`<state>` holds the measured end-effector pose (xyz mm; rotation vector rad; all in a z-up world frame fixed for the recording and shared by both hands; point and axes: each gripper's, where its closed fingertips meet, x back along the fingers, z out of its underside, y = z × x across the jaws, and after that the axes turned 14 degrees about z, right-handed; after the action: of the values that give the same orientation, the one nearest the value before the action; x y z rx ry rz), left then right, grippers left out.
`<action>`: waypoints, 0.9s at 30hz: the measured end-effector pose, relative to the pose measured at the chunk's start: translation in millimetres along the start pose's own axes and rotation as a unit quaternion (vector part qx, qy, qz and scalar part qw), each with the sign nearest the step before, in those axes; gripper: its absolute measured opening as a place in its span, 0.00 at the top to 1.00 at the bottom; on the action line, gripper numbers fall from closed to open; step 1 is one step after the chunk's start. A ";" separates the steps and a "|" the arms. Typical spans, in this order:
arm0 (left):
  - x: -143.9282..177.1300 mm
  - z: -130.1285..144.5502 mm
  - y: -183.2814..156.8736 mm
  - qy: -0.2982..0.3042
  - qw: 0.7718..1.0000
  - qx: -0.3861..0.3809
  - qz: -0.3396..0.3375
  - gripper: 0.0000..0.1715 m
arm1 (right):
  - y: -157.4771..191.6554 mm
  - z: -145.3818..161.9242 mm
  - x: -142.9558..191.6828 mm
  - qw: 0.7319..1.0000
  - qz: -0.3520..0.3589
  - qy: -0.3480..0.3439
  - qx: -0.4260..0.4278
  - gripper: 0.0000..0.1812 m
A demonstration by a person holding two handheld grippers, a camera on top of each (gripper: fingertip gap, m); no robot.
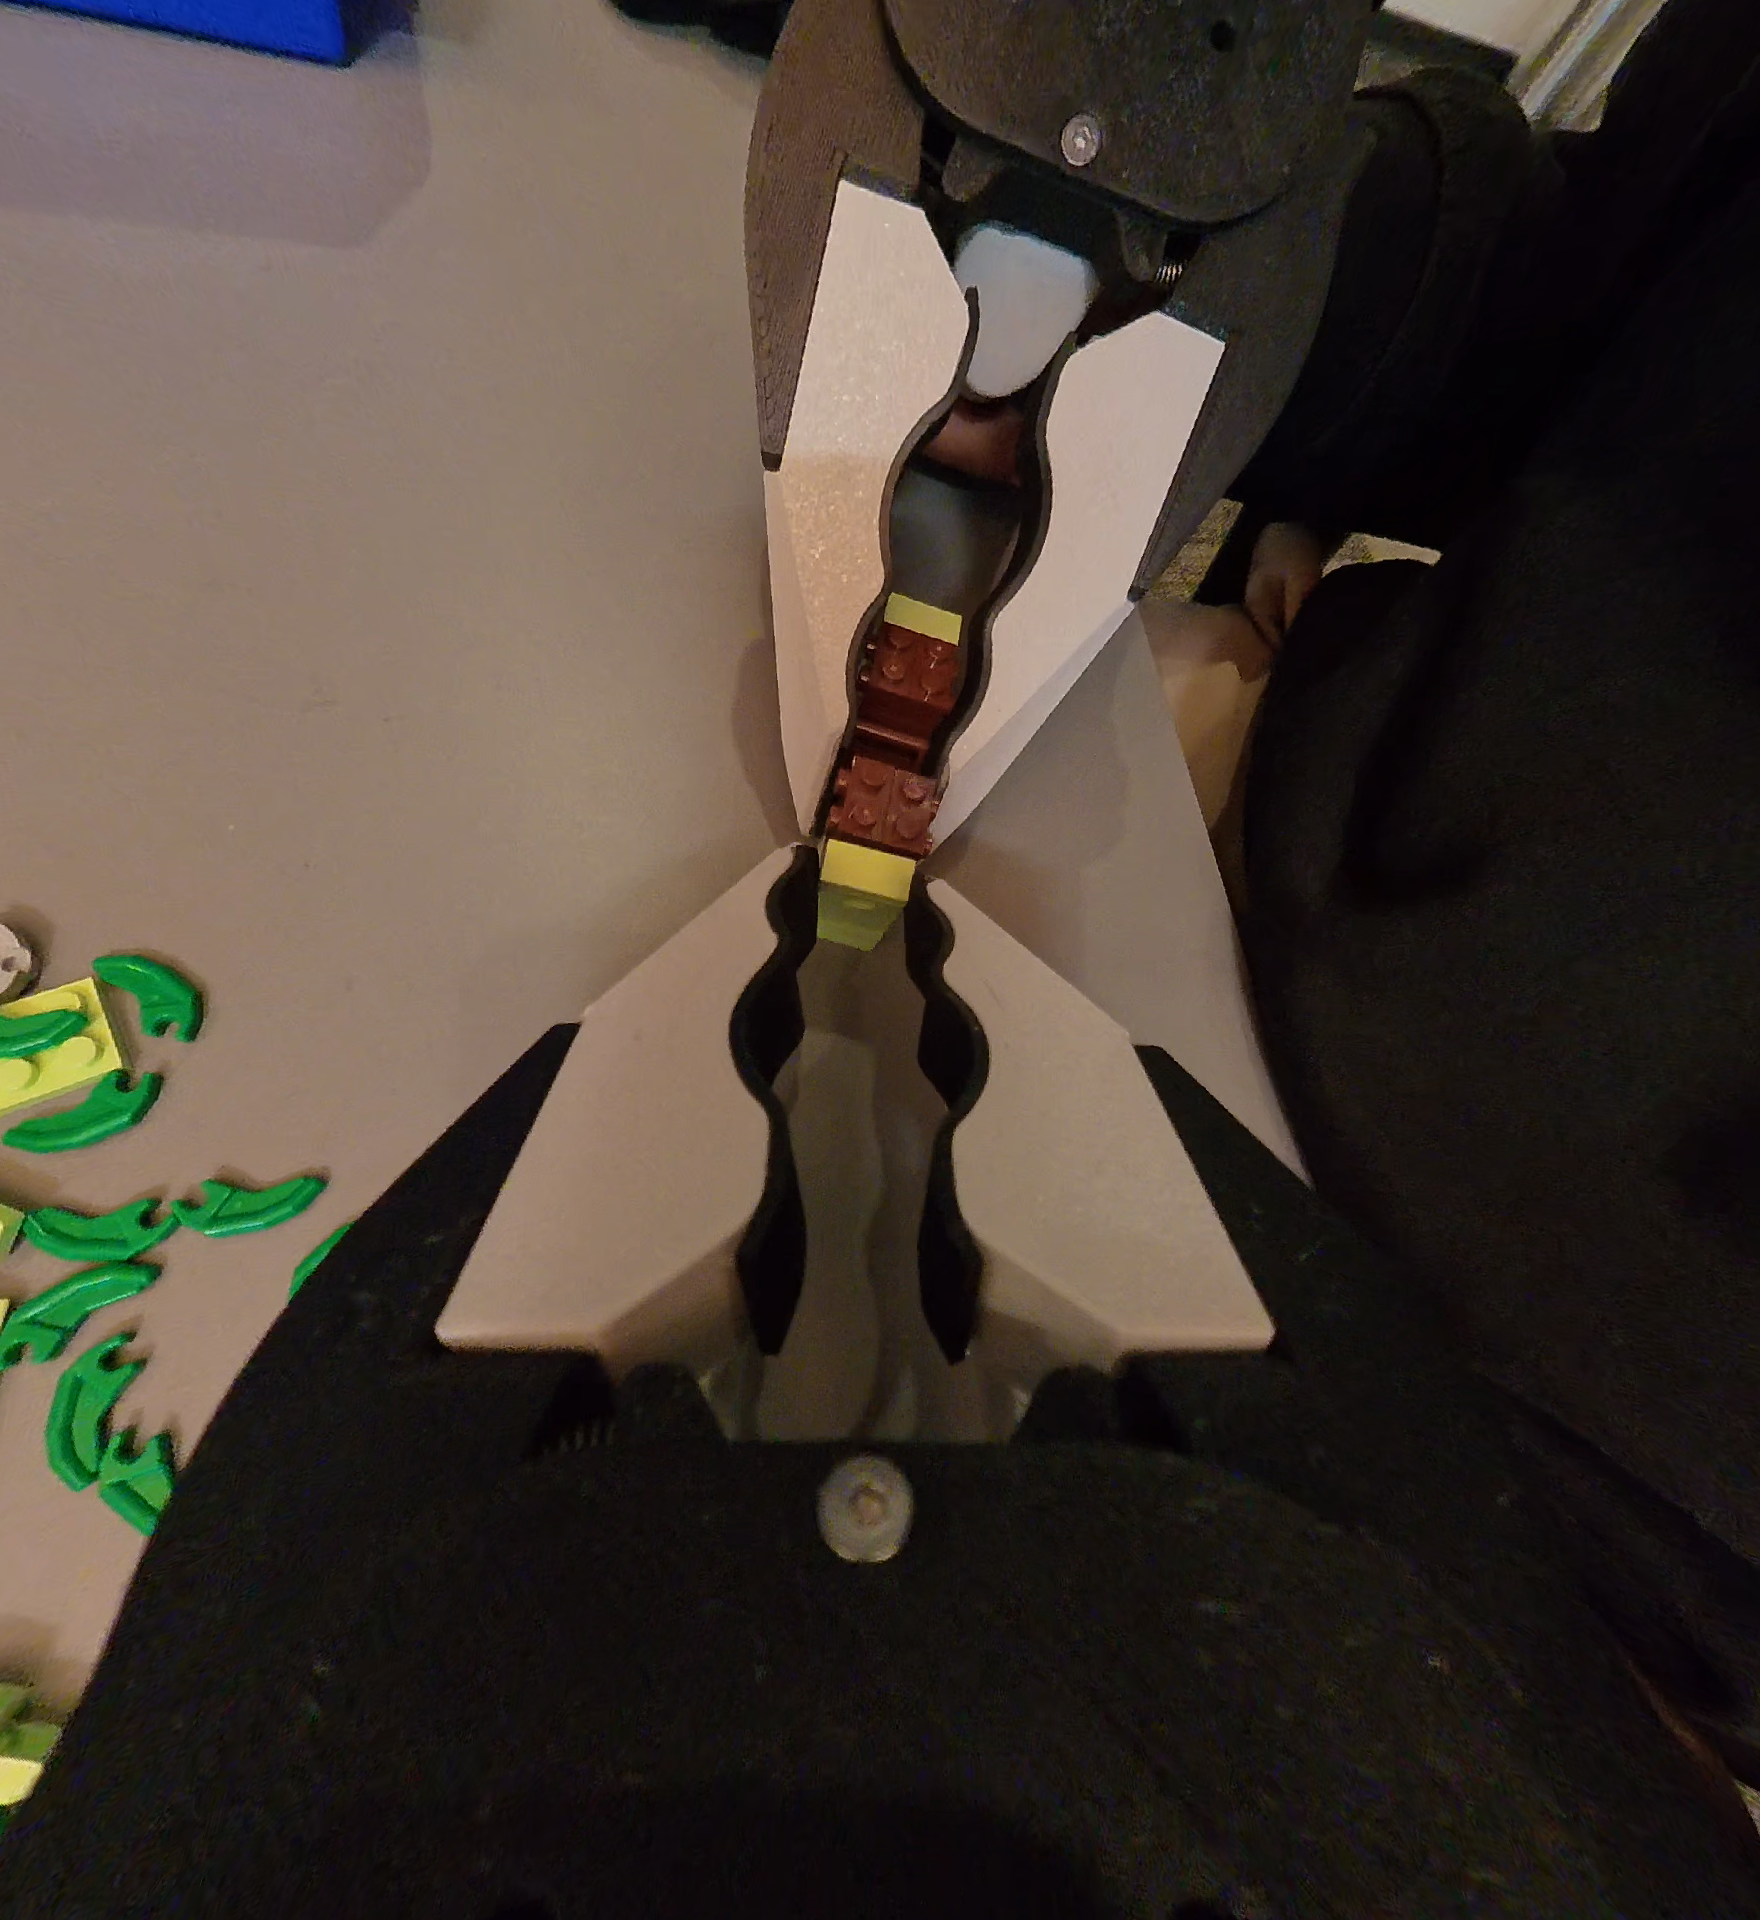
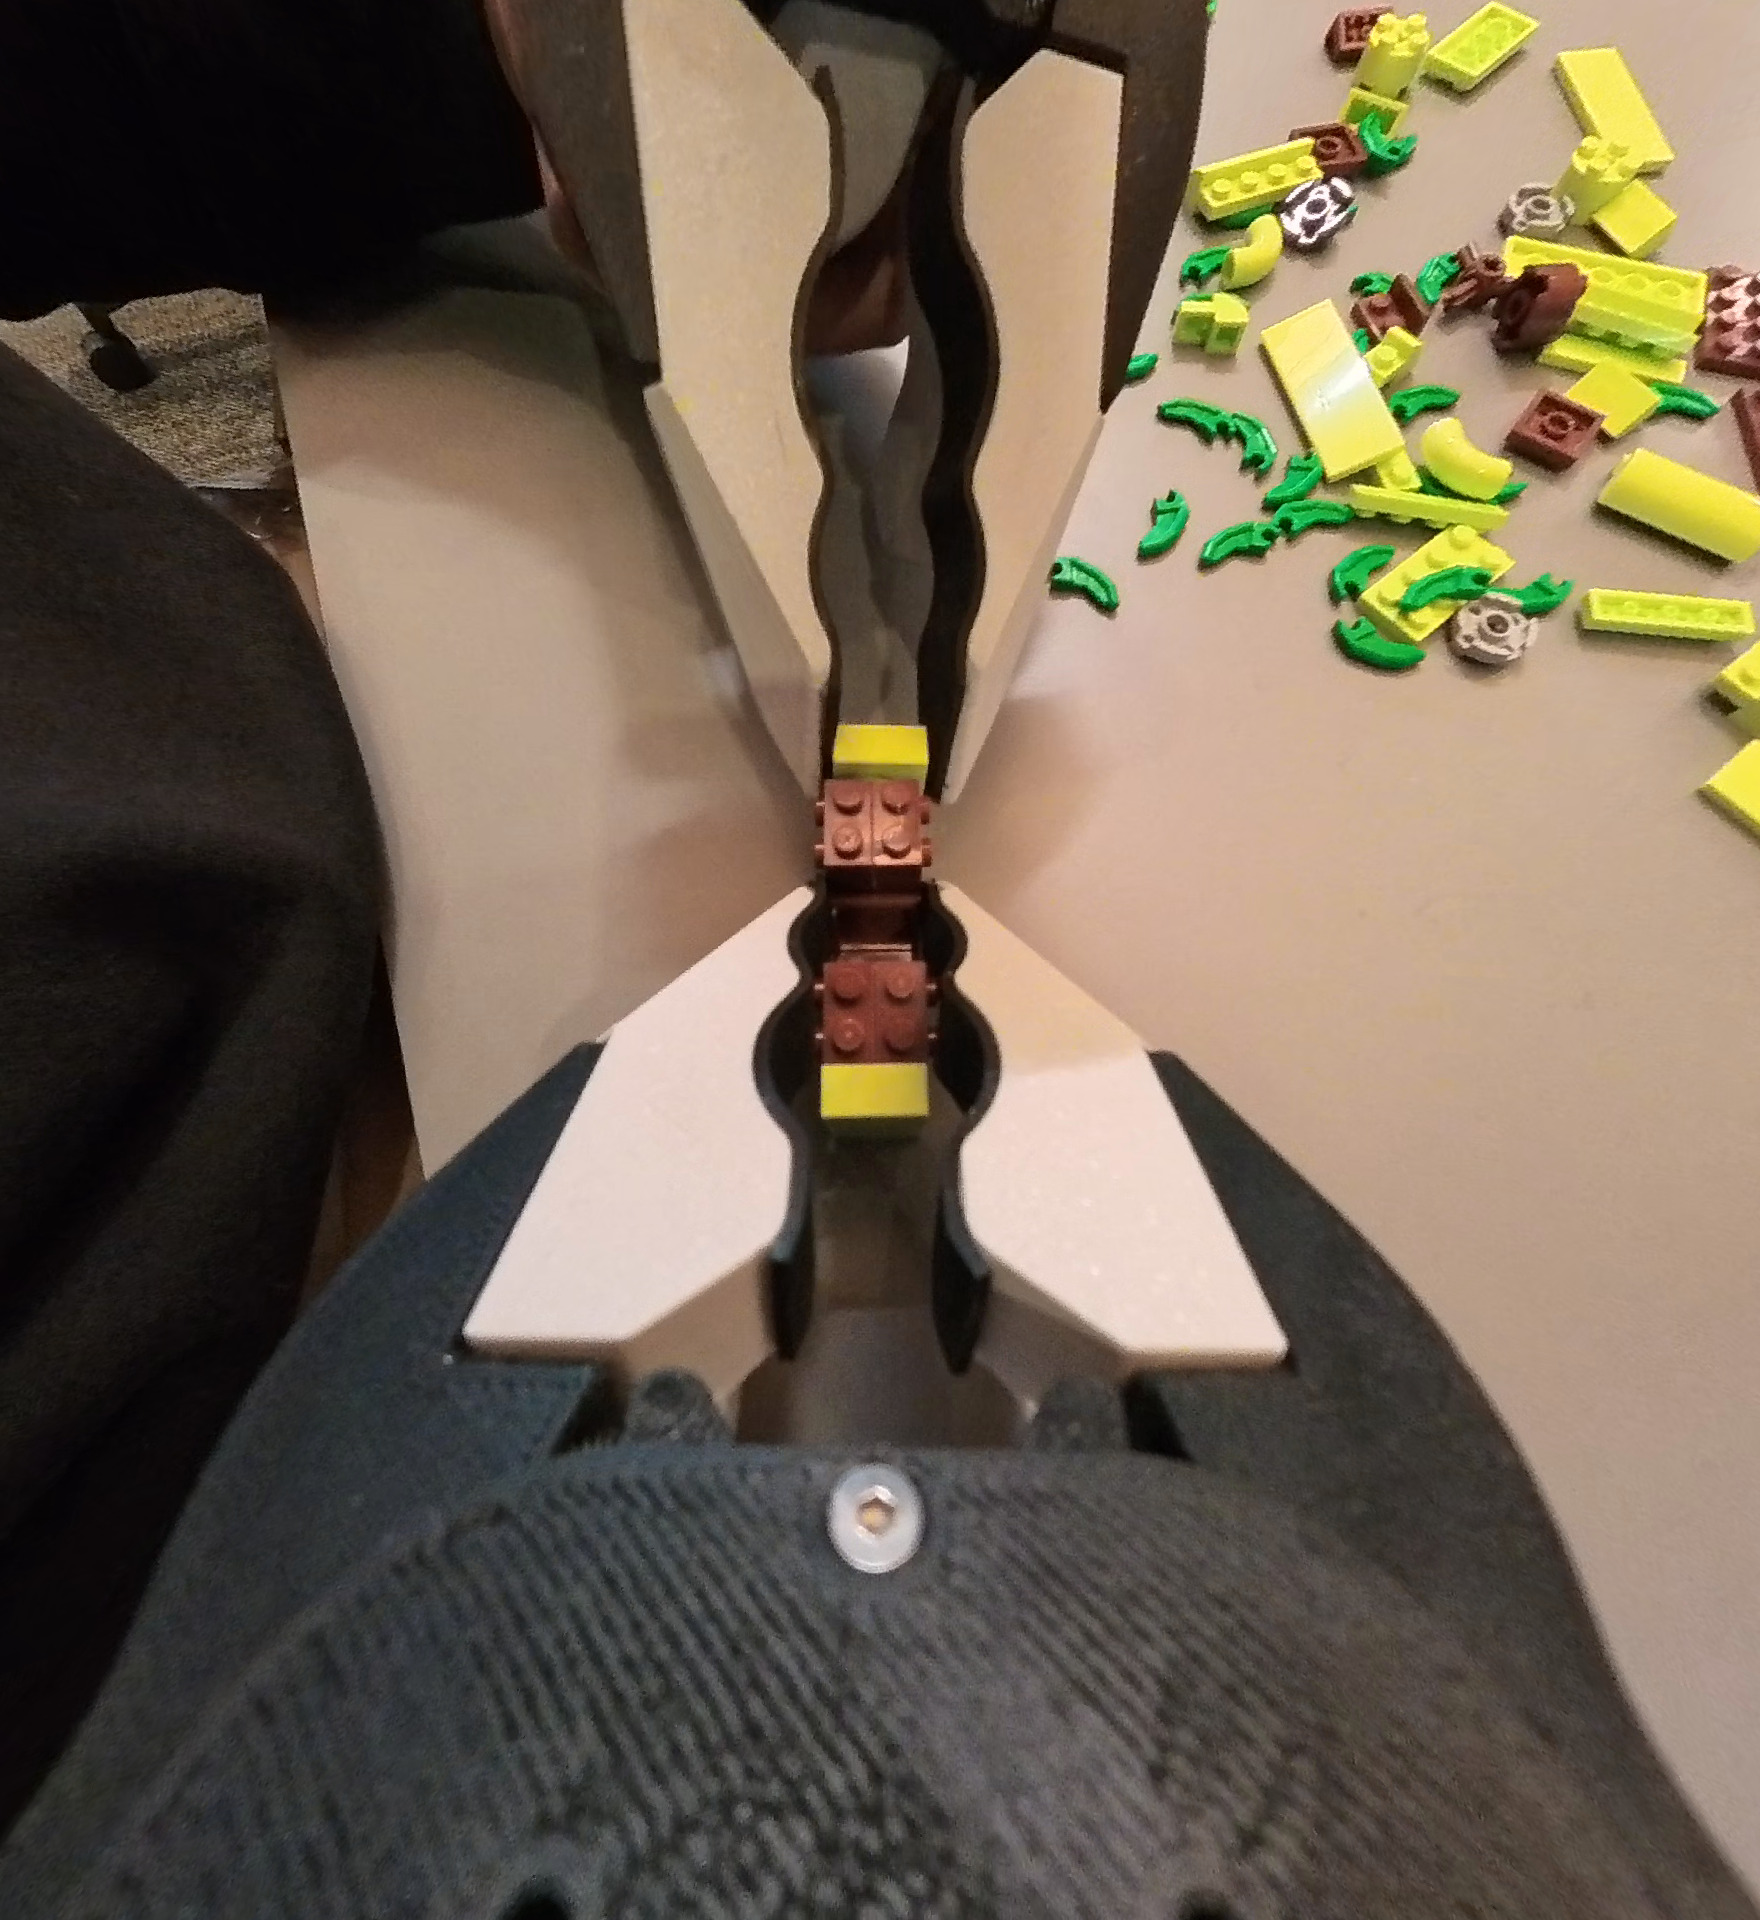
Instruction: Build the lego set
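- Brown-and-lime studded brick assembly (image 2: 876, 935): long axis runs tip to tip between grippers.
- Right gripper (image 2: 876, 1023) jaws clamp one end.
- Left gripper (image 1: 860, 894) jaws pinch the other.

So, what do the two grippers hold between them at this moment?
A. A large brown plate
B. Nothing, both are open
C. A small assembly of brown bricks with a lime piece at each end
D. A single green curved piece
C: in the right wrist view the brown and lime assembly sits gripped at its near end by the right gripper and at its far end by the left gripper.
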<state>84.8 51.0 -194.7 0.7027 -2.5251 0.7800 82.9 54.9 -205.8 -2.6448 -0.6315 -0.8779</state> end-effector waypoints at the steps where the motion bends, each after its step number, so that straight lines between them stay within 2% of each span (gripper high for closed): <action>1: -0.5 -0.2 0.2 0.003 1.000 -0.004 -0.004 0.91 | 0.1 0.1 0.0 1.000 0.000 0.000 0.000 0.92; 11: -2.2 1.3 1.7 0.014 0.999 -0.026 -0.035 0.91 | 0.0 0.0 -0.4 1.000 0.001 0.000 0.002 0.92; 14: -9.1 6.9 -1.2 0.025 0.999 -0.014 -0.021 0.83 | -0.3 -0.1 -0.5 1.000 0.003 -0.001 0.003 0.92; 20: -5.0 7.6 0.9 0.019 0.999 -0.012 -0.034 0.81 | -0.9 -0.1 -0.6 1.000 0.002 0.000 -0.001 0.91; 24: -0.5 10.1 2.9 0.015 0.998 -0.007 -0.058 0.81 | -4.7 5.8 0.9 1.000 0.001 0.014 -0.002 0.75; 27: 8.3 10.2 3.6 -0.005 0.997 0.007 -0.071 0.81 | -12.3 1.2 9.3 1.000 -0.001 0.026 -0.015 0.73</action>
<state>73.9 44.6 -199.8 0.8828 -2.4486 0.7461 84.2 69.0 -199.4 -2.6387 -0.6124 -0.9608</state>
